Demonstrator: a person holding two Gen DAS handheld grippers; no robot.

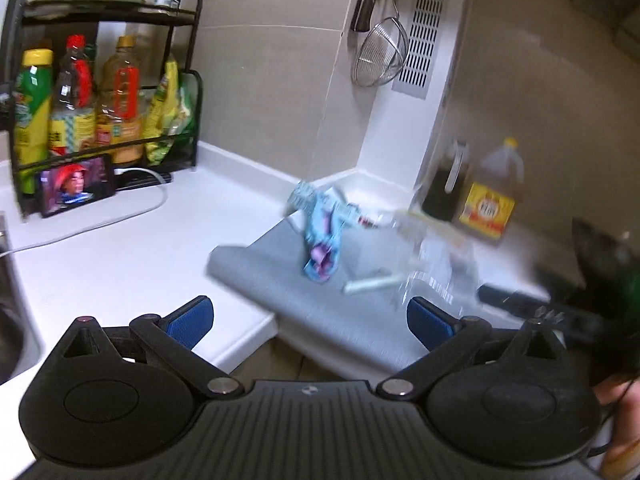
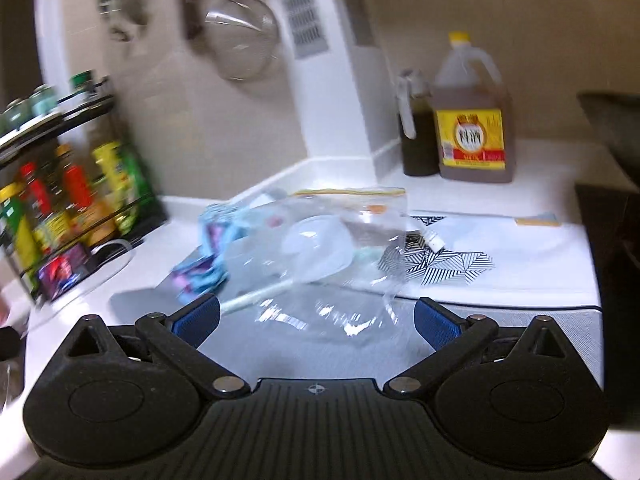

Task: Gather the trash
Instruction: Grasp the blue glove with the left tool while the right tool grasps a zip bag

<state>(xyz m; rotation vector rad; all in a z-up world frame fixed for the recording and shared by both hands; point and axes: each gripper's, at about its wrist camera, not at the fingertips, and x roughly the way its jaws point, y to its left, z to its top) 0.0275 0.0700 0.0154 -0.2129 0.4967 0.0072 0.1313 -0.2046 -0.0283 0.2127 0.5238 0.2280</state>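
A crumpled blue and purple wrapper lies on a grey mat. A white stick lies beside it, and a clear zip bag sits to its right. My left gripper is open and empty, near the mat's front edge. In the right wrist view the clear zip bag lies ahead with a clear plastic lid seen through it, the wrapper to its left and the stick in front. My right gripper is open and empty just short of the bag.
A black rack of sauce bottles and a phone stand at the left. A dark bottle and a yellow-labelled jug stand by the wall. A strainer hangs above. A patterned white cloth lies right of the bag.
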